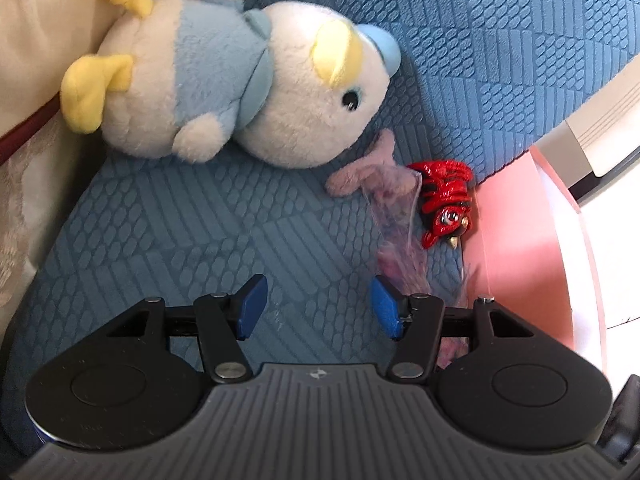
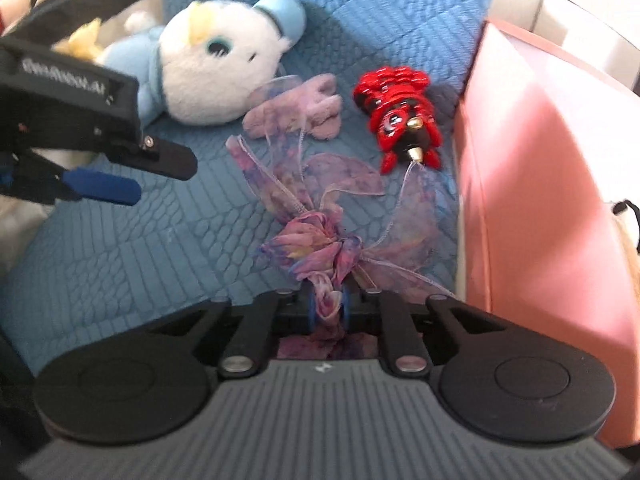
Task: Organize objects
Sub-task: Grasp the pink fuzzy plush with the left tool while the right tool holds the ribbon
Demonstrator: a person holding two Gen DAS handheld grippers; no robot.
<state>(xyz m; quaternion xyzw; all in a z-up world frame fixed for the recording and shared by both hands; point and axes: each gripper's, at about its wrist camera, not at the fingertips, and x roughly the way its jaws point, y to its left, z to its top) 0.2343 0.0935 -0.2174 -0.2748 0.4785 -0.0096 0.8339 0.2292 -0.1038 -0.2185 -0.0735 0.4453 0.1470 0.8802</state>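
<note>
A white plush toy (image 1: 240, 84) wears pale blue with yellow feet. The ribbon bow (image 2: 320, 236) is mottled purple and pink, the toy crab (image 2: 400, 116) red and black, the cushion (image 1: 180, 216) blue and embossed.

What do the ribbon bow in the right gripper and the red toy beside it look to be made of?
Ribbon bow: sheer gauzy fabric, purple-pink print; the blue cover shows through its loops. Red toy: probably hard moulded plastic, glossy; bright highlights, brass-coloured tips. Right gripper is shut on the bow's knot.
</note>
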